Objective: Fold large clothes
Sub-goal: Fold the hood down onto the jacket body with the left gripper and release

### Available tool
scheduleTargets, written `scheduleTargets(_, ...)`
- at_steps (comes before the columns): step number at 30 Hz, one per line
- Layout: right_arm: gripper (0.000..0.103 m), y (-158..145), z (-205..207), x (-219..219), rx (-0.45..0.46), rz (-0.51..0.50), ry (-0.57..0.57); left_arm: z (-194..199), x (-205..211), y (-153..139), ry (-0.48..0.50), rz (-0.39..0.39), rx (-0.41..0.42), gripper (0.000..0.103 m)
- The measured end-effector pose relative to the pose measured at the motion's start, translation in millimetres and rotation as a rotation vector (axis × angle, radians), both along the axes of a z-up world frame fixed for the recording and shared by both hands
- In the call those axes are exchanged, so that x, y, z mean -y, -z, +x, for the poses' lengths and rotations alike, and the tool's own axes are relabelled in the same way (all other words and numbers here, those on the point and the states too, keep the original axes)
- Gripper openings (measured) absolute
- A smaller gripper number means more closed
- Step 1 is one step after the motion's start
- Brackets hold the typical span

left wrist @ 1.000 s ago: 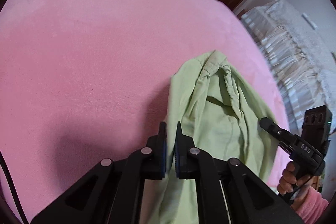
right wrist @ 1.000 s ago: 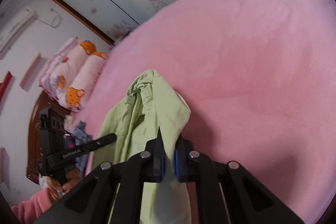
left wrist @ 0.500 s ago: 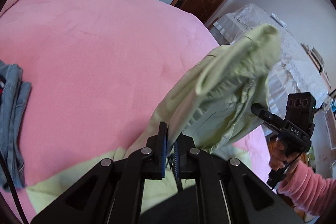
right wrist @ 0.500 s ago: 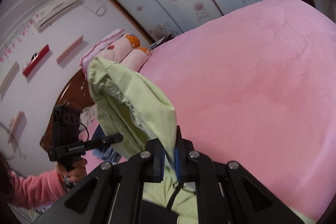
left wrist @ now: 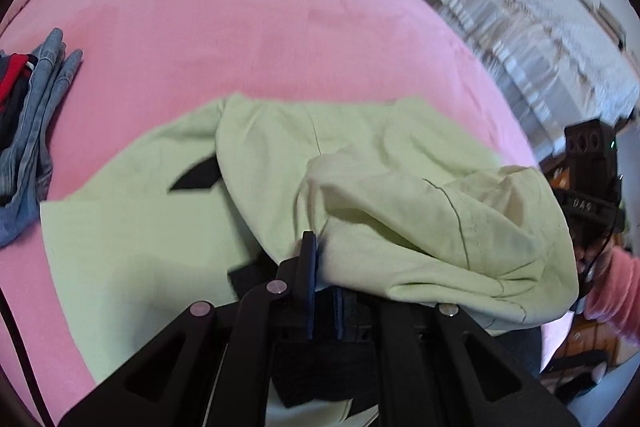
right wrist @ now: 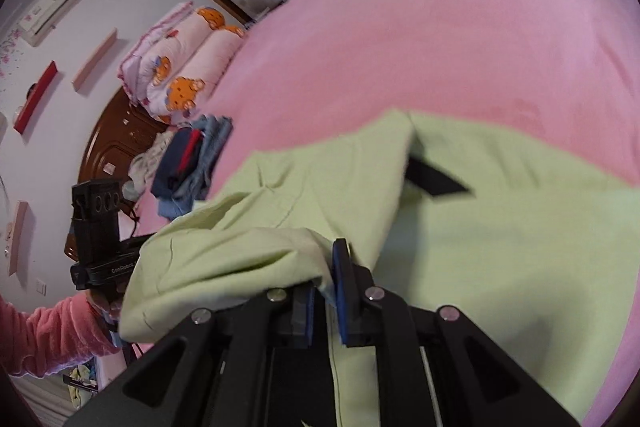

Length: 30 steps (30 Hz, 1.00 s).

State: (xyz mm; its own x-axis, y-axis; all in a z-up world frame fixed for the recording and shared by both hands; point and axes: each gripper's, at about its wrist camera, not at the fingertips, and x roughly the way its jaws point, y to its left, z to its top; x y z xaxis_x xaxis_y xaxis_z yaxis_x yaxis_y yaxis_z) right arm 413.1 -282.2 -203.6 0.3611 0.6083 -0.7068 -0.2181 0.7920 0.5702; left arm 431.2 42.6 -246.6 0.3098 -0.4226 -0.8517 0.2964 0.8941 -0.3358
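- Garment point(left wrist: 168, 247), pale green: spread over the near part of the bed, one section carried back in a loose fold point(left wrist: 420, 211) over the rest; a black patch point(left wrist: 196, 177) shows on the flat layer. Judged light, soft and limp, it will sag and crease wherever unsupported; best held at hems or corners, both ends at once.
- Bed point(left wrist: 240, 27), pink cover: a broad, bare surface beyond the garment, enough to lay folds flat.
- Pile of clothes point(left wrist: 28, 115), blue denim and dark items: well apart, at the bed's edge.
- Left hand-held gripper point(left wrist: 322, 291): jaws closed on the folded section's edge.
- Right hand-held gripper point(right wrist: 324, 297): jaws have just been opening slightly; green cloth lies between them, and the pads appear still to pinch it.
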Motion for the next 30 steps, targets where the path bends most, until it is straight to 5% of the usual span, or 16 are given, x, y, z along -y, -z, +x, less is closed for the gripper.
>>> scheduleTargets(8, 0.01, 25, -32, -1, -0.069, -0.037, 0.043, -46, -9, 26, 0.038, 0.114, 0.002, 0.006)
scheduleTargets(13, 0.012, 16, -27, -12, -0.071, -0.113, 0.02, -44, -1, 13, 0.05, 0.175, 0.006, 0.009)
scheduleTargets(17, 0.02, 6, -29, -16, -0.082, -0.18, -0.007, -45, 1, 1, 0.053, 0.228, -0.012, 0.021)
scheduleTargets(19, 0.026, 2, -33, -16, -0.099, -0.21, -0.022, -51, 0, -6, 0.046, 0.257, -0.023, 0.05)
scheduleTargets(20, 0.031, -1, -36, -14, -0.109, -0.228, -0.025, -56, -3, -12, 0.041, 0.26, -0.014, 0.061)
scheduleTargets(21, 0.038, -4, -40, -12, -0.117, -0.235, -0.025, -59, -6, -16, 0.039, 0.257, -0.006, 0.061)
scheduleTargets(27, 0.039, -30, -68, 6, -0.141, -0.201, 0.035, -86, 0, -48, -0.016, 0.244, -0.007, 0.061)
scheduleTargets(30, 0.039, -40, -81, 5, -0.121, -0.163, 0.09, -96, 1, -61, -0.085, 0.159, -0.008, 0.061)
